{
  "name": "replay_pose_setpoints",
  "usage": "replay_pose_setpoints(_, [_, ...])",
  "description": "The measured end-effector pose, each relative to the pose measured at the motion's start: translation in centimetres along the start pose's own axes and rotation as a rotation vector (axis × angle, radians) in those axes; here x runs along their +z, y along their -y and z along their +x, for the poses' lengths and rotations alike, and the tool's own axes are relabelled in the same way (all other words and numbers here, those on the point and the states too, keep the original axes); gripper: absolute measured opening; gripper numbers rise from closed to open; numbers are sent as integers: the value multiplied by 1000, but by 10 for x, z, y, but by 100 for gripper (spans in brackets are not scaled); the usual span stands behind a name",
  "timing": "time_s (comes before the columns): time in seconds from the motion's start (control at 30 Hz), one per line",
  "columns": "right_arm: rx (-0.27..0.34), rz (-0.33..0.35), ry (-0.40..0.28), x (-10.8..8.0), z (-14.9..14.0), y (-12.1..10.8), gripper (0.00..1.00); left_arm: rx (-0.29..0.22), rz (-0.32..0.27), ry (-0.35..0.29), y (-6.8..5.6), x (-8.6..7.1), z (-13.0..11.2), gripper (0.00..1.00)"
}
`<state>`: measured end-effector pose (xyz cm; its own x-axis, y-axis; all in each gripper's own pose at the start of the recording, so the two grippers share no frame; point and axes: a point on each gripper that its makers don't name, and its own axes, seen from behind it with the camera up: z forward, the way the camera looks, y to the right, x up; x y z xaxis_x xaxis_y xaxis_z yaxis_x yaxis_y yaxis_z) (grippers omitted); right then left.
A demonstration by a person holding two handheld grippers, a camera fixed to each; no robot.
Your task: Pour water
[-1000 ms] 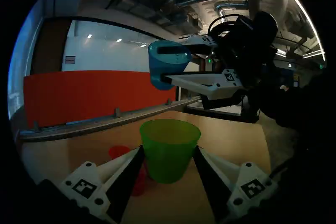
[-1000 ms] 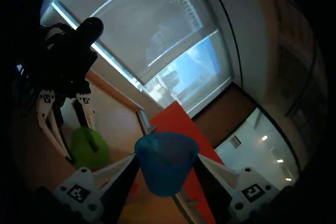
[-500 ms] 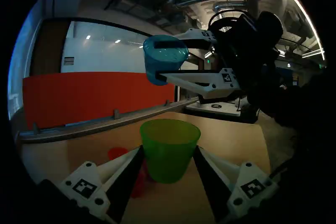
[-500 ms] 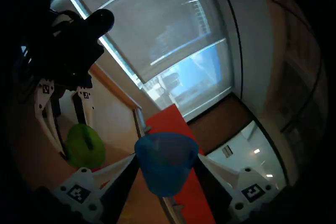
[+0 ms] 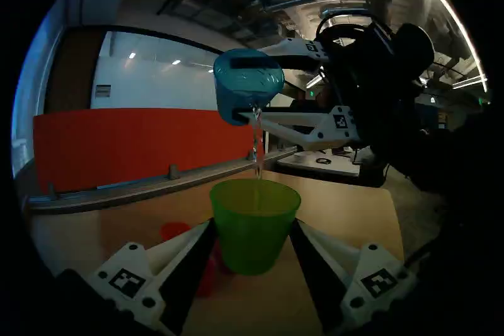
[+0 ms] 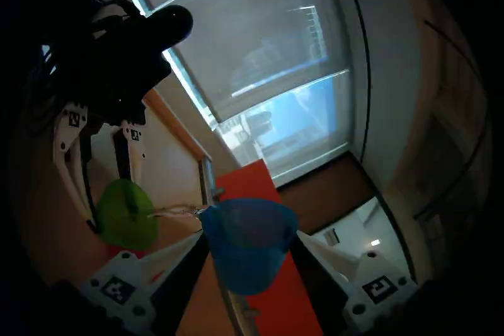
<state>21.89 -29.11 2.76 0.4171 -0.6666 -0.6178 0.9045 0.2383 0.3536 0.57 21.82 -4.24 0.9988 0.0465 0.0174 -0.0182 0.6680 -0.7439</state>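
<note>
My left gripper (image 5: pixel 253 241) is shut on a green cup (image 5: pixel 254 222), held upright above the wooden table (image 5: pixel 353 207). Above it hangs a blue cup (image 5: pixel 246 93), tipped over on its side, with my right gripper (image 6: pixel 250 254) shut on it. A thin stream of water (image 5: pixel 256 147) falls from the blue cup's rim into the green cup. In the right gripper view the blue cup (image 6: pixel 248 244) sits between the fingers, water (image 6: pixel 176 211) runs from its rim toward the green cup (image 6: pixel 123 214), and the left gripper (image 6: pixel 104 172) holds that cup.
A red cup (image 5: pixel 183 254) stands on the table behind my left finger. An orange wall panel (image 5: pixel 138 144) and a rail (image 5: pixel 157 181) run along the table's far edge. A person's dark sleeve (image 5: pixel 441 159) is at the right.
The blue cup has tipped further and water now streams from it into the green cup. The green cup has stayed put.
</note>
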Motion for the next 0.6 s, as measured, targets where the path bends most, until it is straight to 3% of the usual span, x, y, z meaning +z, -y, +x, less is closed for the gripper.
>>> replay_pose_setpoints(0.6, [-86,-15,4,1,4,-3,88,-2,-9,-3,-3,0,0,81])
